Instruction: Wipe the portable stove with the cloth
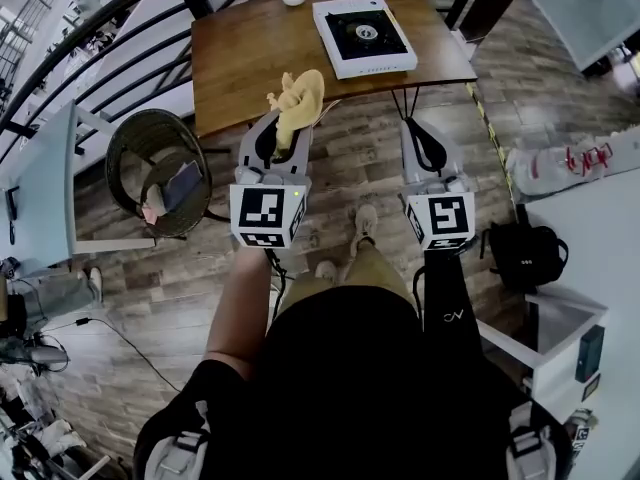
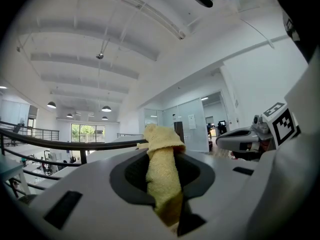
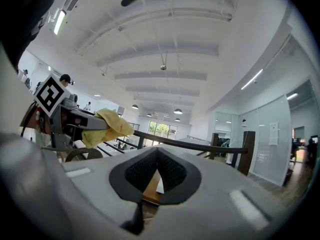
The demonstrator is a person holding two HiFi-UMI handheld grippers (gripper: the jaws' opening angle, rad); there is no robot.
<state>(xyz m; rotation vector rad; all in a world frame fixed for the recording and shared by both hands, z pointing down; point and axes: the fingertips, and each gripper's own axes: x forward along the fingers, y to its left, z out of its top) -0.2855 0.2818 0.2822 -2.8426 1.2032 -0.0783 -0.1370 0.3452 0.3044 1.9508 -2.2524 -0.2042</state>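
The cloth [image 1: 297,103] is a yellow terry weave, nubbly and matt, its soft looped pile plain in the left gripper view. The left claw [image 1: 285,126] and right claw [image 1: 418,128] have smooth, matt, light-grey plastic shells. Their inner pads [image 3: 140,176] are black and finely ribbed, rubbery in look. The surface [image 1: 250,58] is brown wood with visible grain and a low sheen. The portable stove [image 1: 363,35] has a smooth white casing with a slight gloss, and a black top panel round a metal burner. The floor [image 1: 350,163] is wood-look planking, grey-brown and streaked.
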